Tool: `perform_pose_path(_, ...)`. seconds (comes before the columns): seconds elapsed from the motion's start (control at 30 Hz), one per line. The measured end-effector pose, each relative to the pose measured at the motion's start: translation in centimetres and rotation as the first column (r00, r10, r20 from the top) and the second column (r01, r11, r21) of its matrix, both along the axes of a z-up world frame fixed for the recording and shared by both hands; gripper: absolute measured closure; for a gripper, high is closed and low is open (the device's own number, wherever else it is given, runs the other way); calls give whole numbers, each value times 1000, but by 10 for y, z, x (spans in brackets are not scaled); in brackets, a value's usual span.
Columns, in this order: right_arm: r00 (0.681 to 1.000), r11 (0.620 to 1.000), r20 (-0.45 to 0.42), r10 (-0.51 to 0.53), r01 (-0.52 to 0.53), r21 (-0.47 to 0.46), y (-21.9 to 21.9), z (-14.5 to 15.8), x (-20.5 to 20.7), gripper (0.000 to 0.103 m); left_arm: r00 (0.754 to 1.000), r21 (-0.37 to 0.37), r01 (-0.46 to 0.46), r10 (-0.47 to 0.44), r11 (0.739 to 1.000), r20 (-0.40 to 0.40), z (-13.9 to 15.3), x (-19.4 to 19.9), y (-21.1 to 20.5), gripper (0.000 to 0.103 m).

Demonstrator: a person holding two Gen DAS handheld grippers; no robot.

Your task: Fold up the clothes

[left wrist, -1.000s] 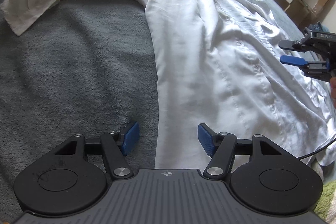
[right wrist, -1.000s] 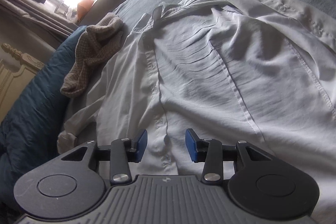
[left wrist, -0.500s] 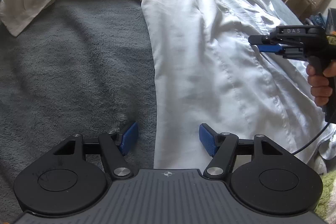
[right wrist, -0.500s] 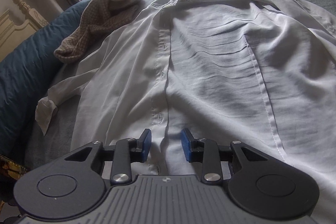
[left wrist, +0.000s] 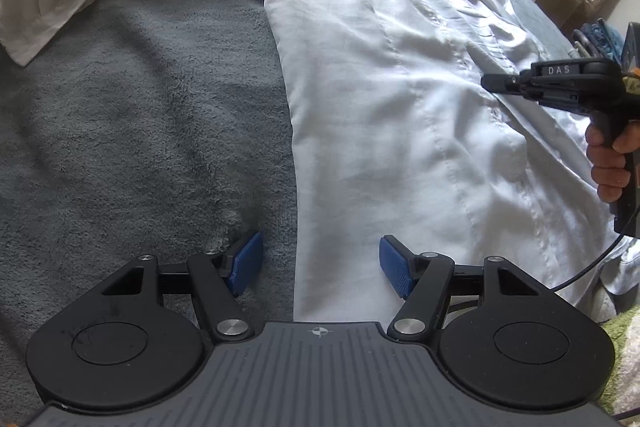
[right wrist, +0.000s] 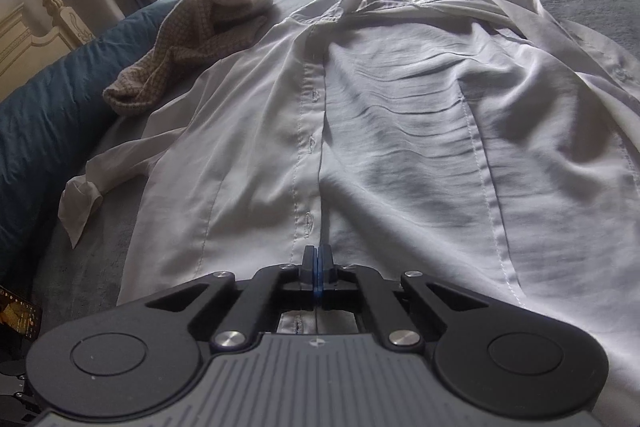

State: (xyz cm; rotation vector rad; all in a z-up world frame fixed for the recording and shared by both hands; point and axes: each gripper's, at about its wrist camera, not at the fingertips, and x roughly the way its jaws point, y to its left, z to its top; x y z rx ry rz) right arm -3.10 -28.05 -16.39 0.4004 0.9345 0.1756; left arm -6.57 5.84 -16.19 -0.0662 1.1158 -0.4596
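Left wrist view: left claw [left wrist: 320, 267] same as 0.5 s ago, pads spread wide, straddling the side edge of the white shirt [left wrist: 380, 107], one pad over the grey bed cover [left wrist: 140, 147], the other over fabric. Right claw [left wrist: 490, 82] has dropped lower over the shirt's button strip; blue pads no longer show from here. The hand [left wrist: 610, 163] gripping it is cut off by the frame edge.

Right wrist view: right claw [right wrist: 317, 275] was part open, now pressed together; whether it pinches the placket can't be made out. Shirt lies face up across the bed, rippled, one sleeve [right wrist: 104, 175] trailing toward the blue pillow [right wrist: 60, 99]. Brown knit garment [right wrist: 192, 39] touches the shoulder.
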Motion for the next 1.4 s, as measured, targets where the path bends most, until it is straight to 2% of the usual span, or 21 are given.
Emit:
perform_pose_path(0.23,1000,999,-24,8,-9,-47,0,1,-5,103,1000,-8,8,-8,1000,-13,-2,3,1,38)
perform_pose_path(0.37,1000,997,14,23,-21,-80,1,21,-2,101,1000,-8,19,-19,1000,-19,-3,4,-1,38)
perform_pose_path(0.47,997,1000,71,-2,4,-22,-9,42,14,100,999,-9,29,-29,1000,-24,-3,6,0,38)
perform_pose_path(0.57,995,995,83,-52,44,95,-28,51,55,90,999,-10,39,-39,999,-29,-4,7,0,37)
perform_pose_path(0.6,994,988,79,-70,58,142,-35,49,73,83,999,-12,42,-42,999,-31,-4,7,1,38)
perform_pose_path(0.63,993,982,73,-90,76,171,-40,45,89,79,998,-16,43,-43,999,-33,-4,7,2,38)
perform_pose_path(0.7,990,974,59,-128,114,196,-44,38,113,70,998,-21,44,-45,999,-39,-4,8,3,37)
perform_pose_path(1.0,957,912,-12,-290,280,301,-63,3,224,67,995,-31,62,-64,998,-71,-6,14,6,37)
perform_pose_path(1.1,930,873,-42,-364,357,333,-79,0,224,67,994,-31,71,-73,997,-80,-7,15,6,37)
perform_pose_path(1.2,901,815,-146,-409,432,385,-101,-15,223,67,993,-25,84,-86,996,-84,-8,16,4,33)
perform_pose_path(1.3,886,839,-174,-429,462,286,-108,-26,233,68,991,-18,97,-98,995,-88,-8,17,2,30)
perform_pose_path(1.4,887,855,-131,-443,462,237,-112,-31,249,71,990,-12,110,-111,994,-92,-8,18,0,30)
